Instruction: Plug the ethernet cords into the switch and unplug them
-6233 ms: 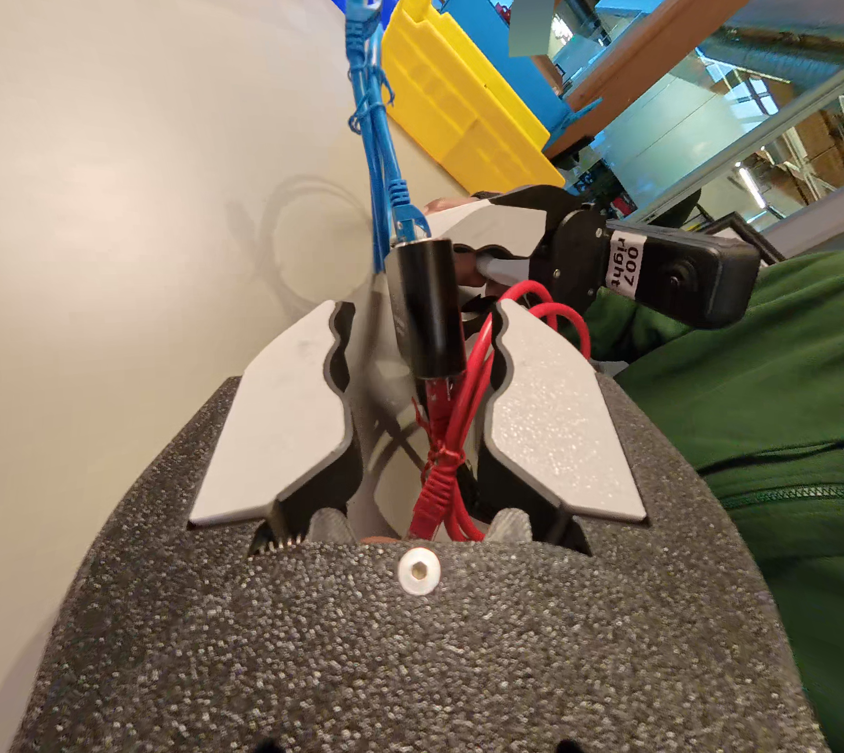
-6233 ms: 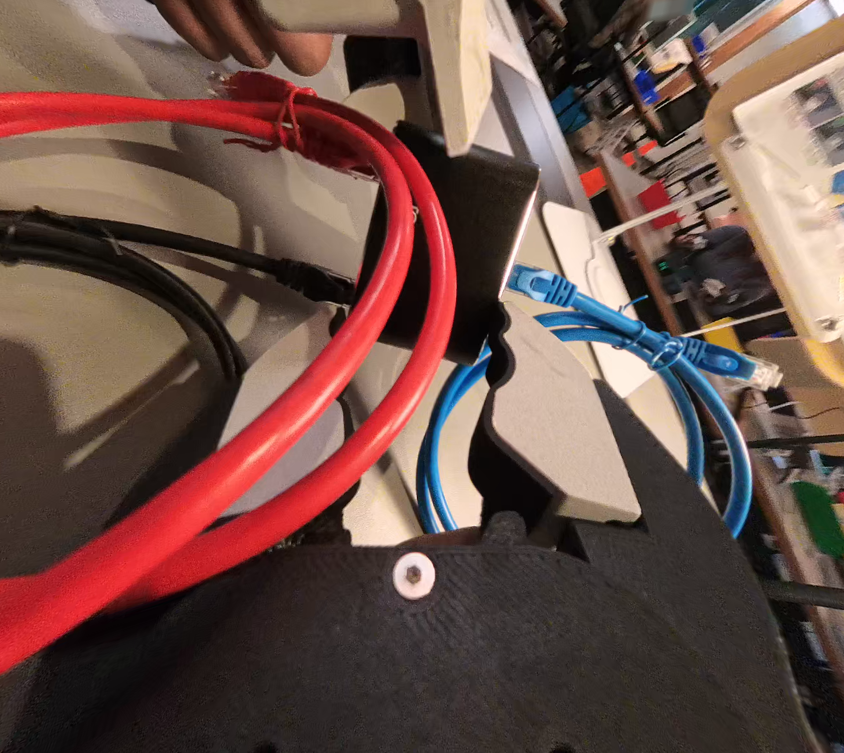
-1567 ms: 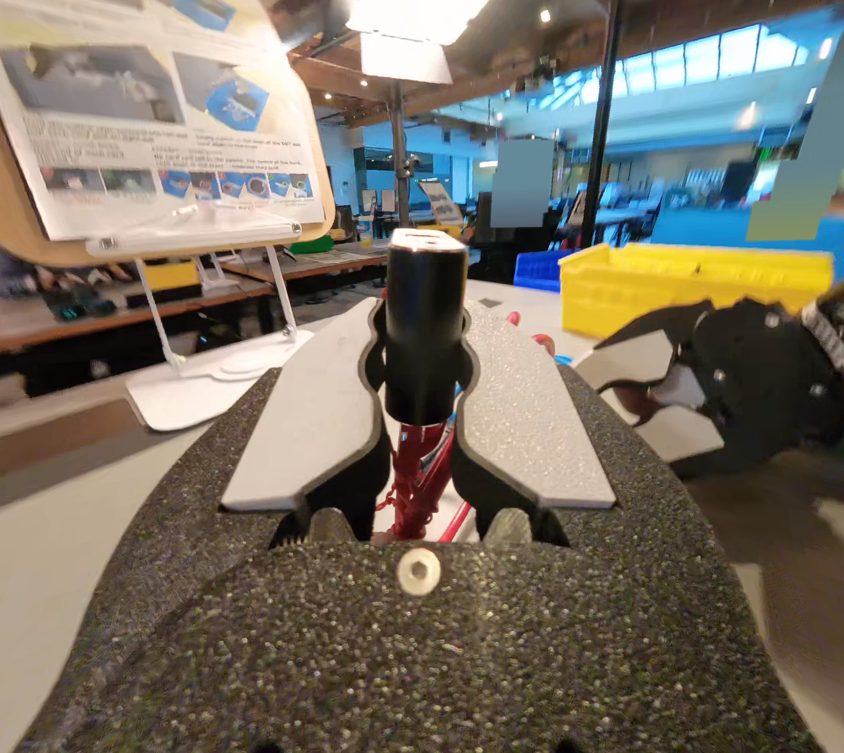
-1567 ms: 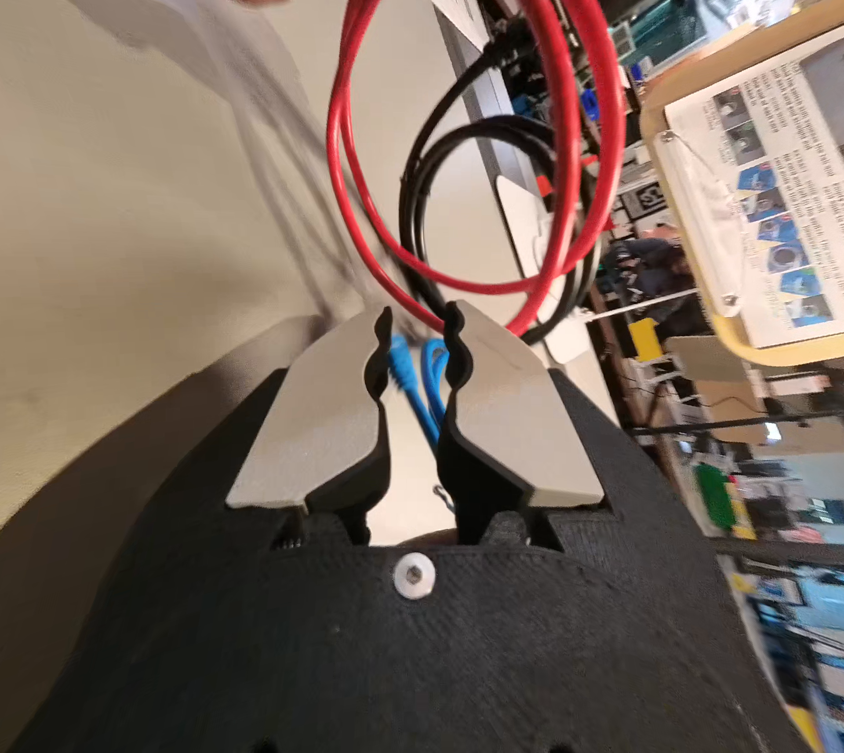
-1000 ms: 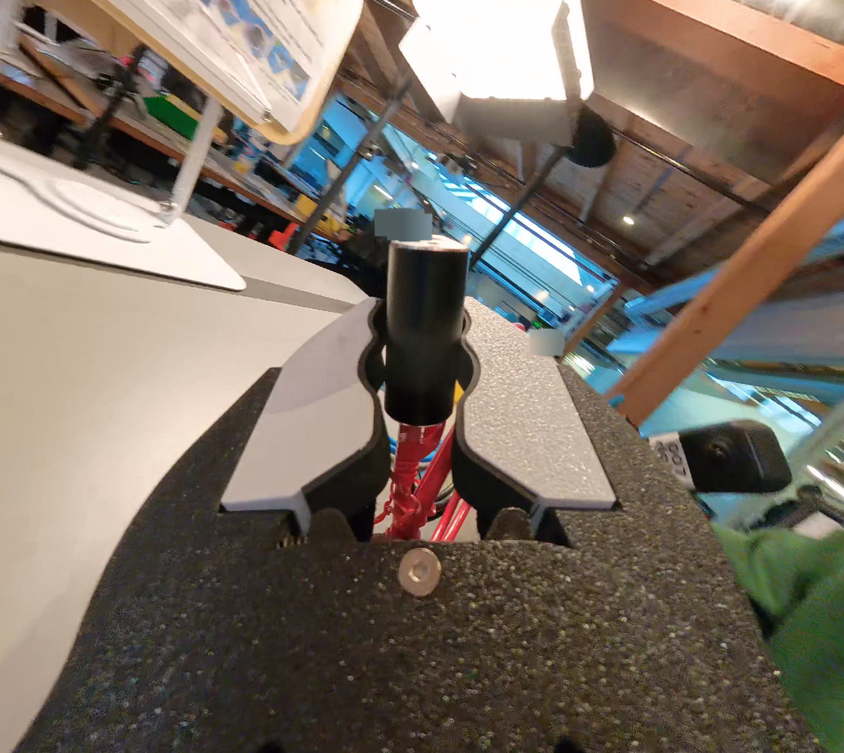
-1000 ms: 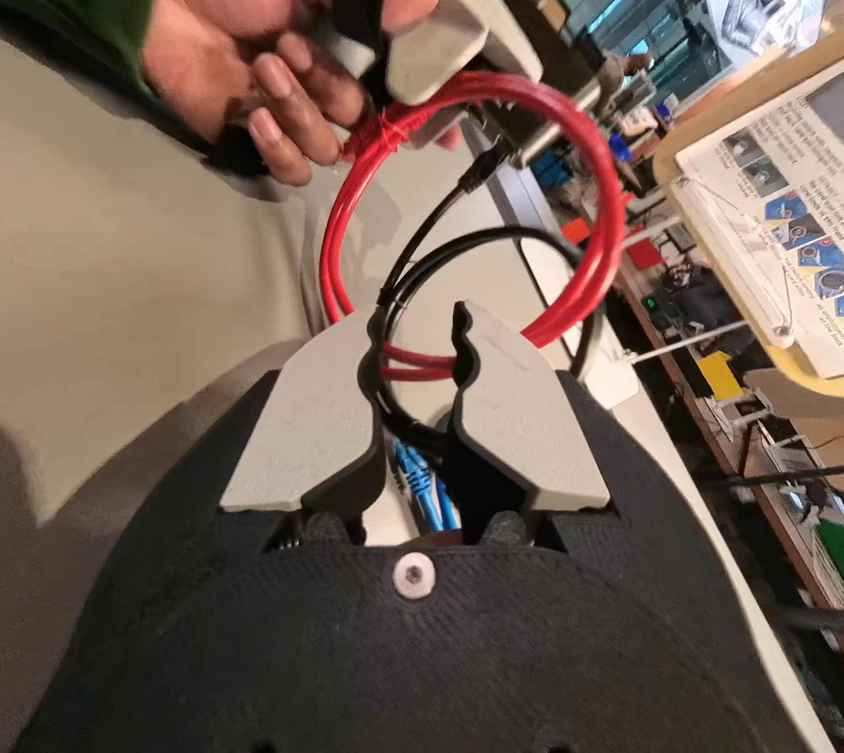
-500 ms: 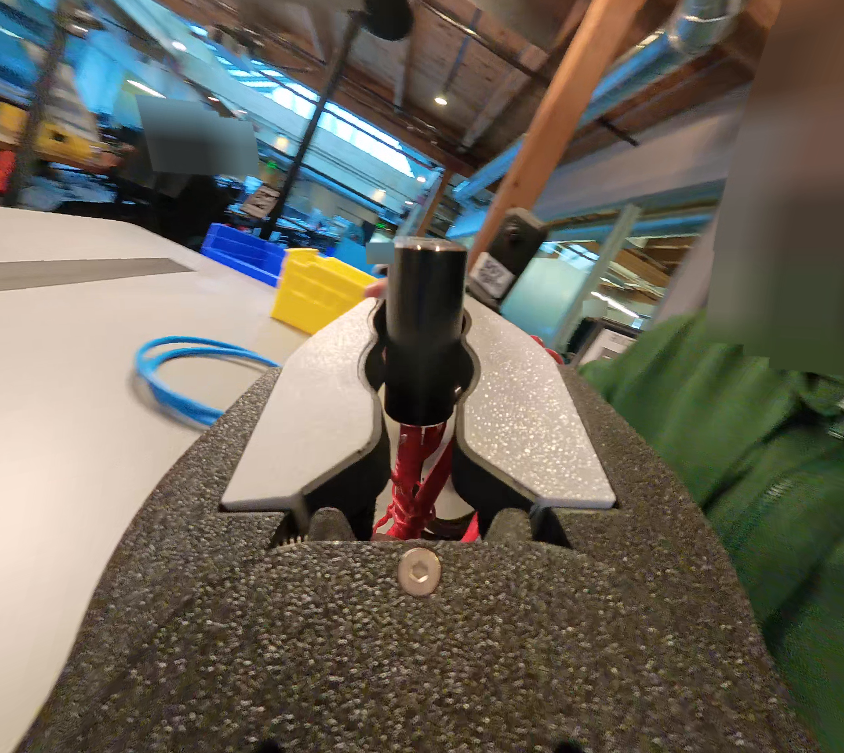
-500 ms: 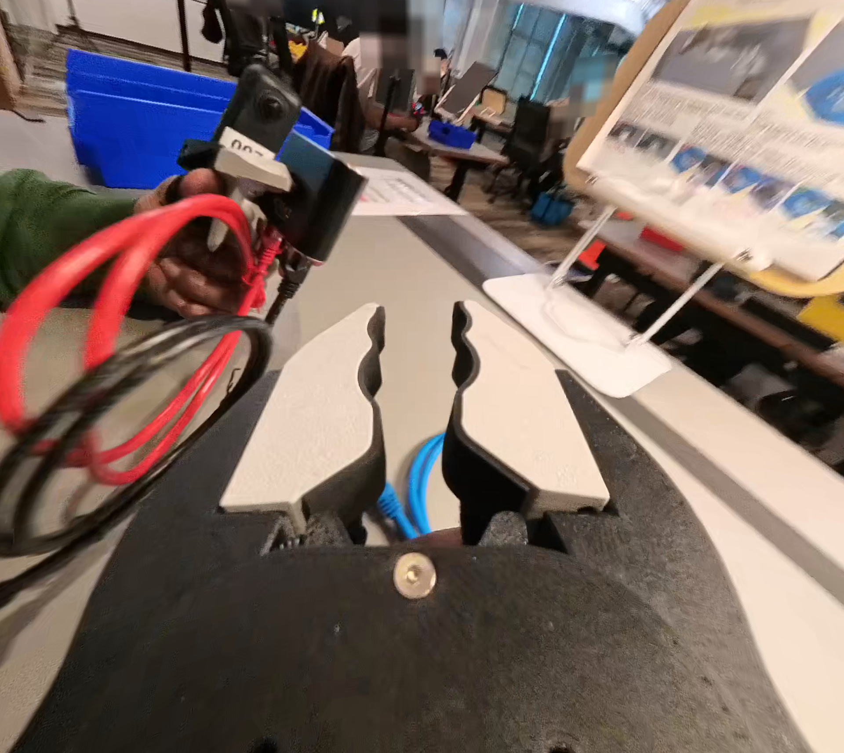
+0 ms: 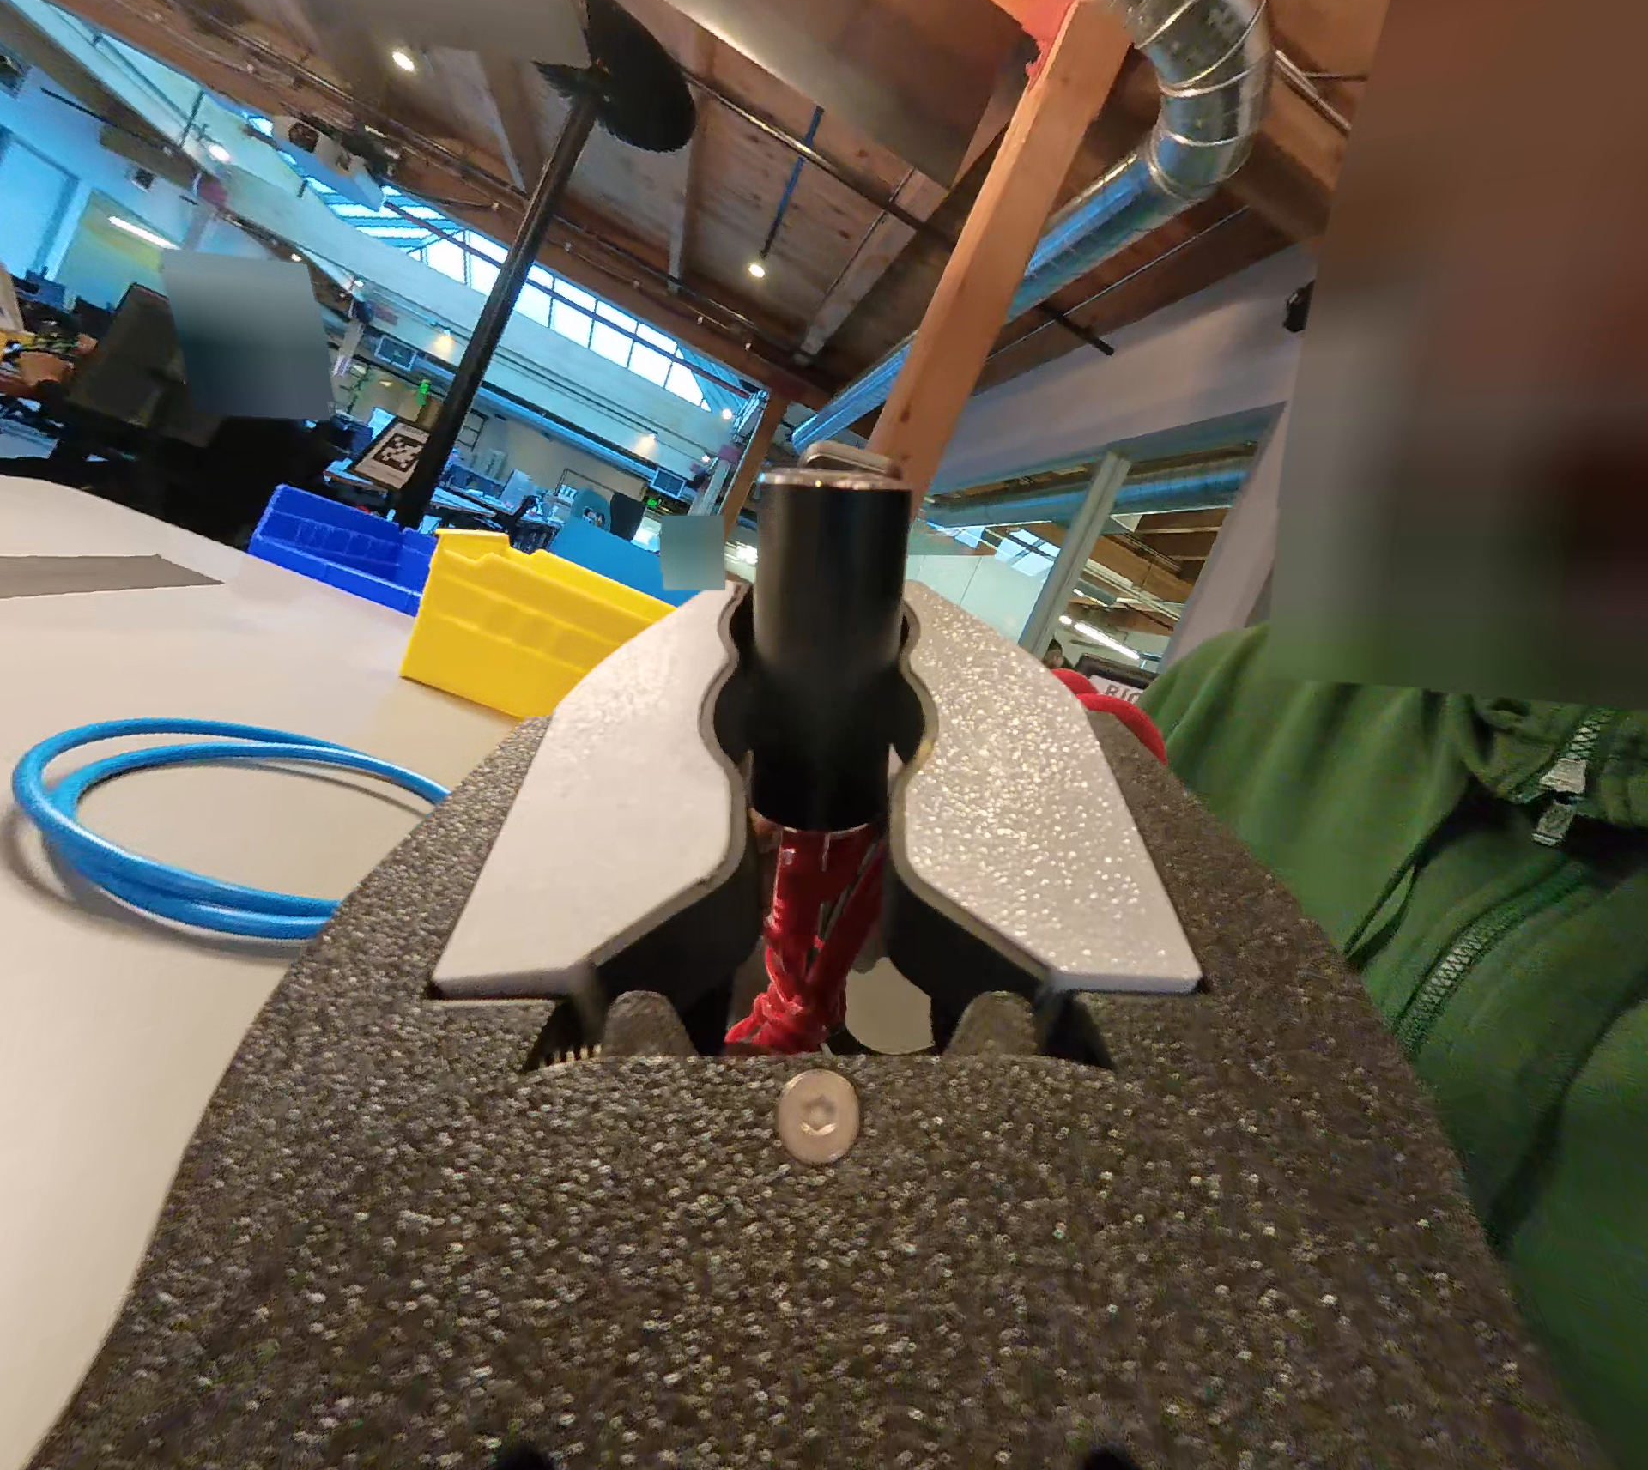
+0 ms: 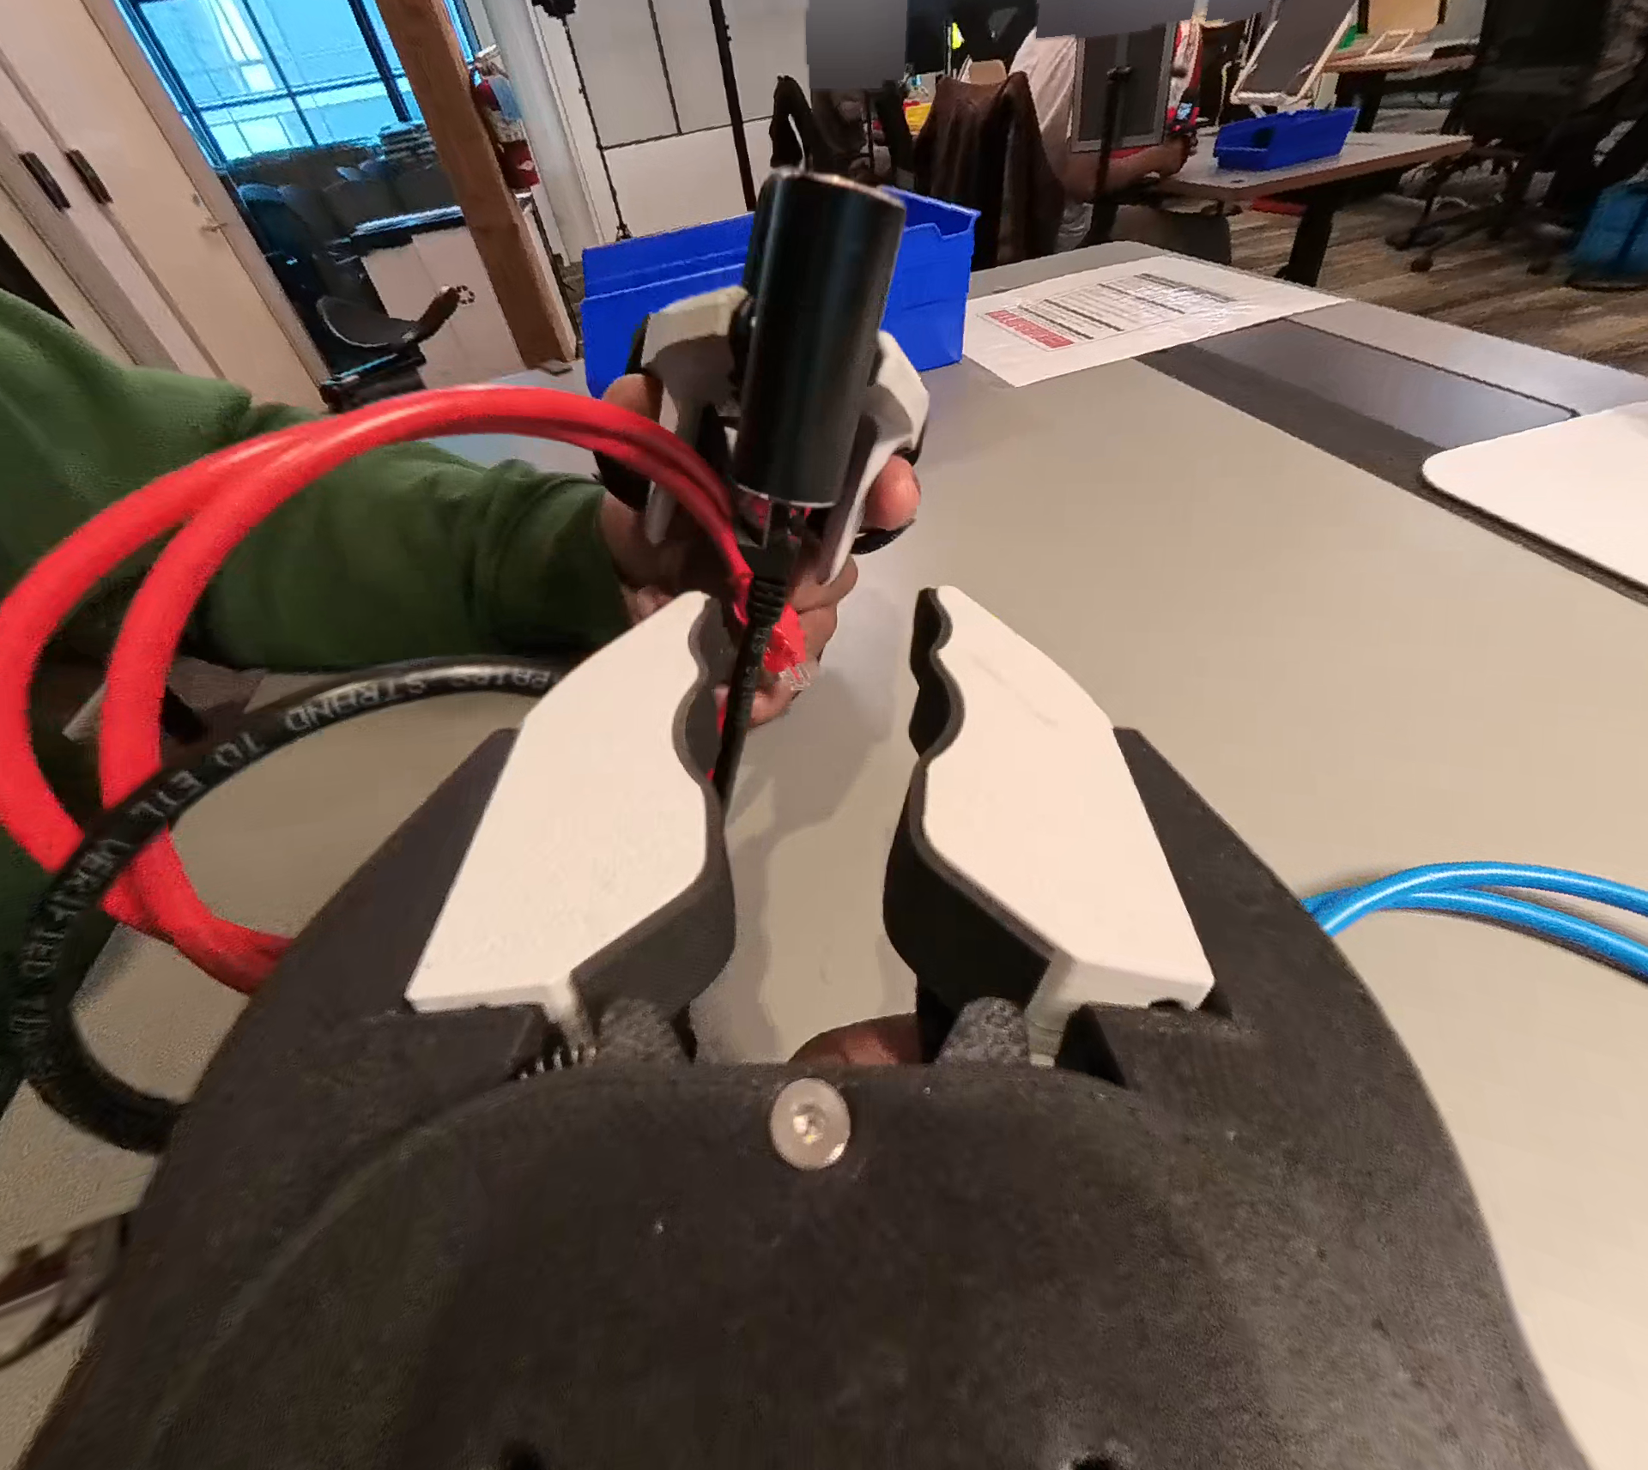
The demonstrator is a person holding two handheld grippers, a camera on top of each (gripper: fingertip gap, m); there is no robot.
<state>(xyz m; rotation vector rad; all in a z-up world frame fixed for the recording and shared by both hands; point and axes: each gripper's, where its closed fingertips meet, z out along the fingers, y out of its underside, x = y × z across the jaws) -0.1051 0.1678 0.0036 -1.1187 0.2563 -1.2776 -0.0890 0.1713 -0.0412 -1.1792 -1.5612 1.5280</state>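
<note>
My left gripper (image 9: 825,625) is shut on a black cylinder-shaped switch (image 9: 829,625) that stands upright between its fingers. It also shows in the right wrist view (image 10: 785,393), held up above the table with the switch (image 10: 816,339). A looped red ethernet cord (image 10: 267,464) hangs under it, its plug (image 10: 785,647) dangling loose. A black cord (image 10: 223,750) runs from the switch's underside past my right gripper's left finger. My right gripper (image 10: 816,616) is open and empty, just below and in front of the switch. A coiled blue cord (image 9: 178,883) lies on the table.
A yellow bin (image 9: 517,634) and a blue bin (image 9: 339,544) stand on the grey table's far side. The blue bin (image 10: 927,286), a printed sheet (image 10: 1133,313) and a white stand base (image 10: 1561,482) lie beyond the grippers. The blue cord (image 10: 1471,892) lies at the right. The person's green sleeve (image 10: 357,553) is at the left. My right fingertips sit around 5 cm from my left ones.
Both views have swung round. My left gripper has kept hold of the switch and turned it upright in front of my right gripper. The red and black loops now hang at the left.
</note>
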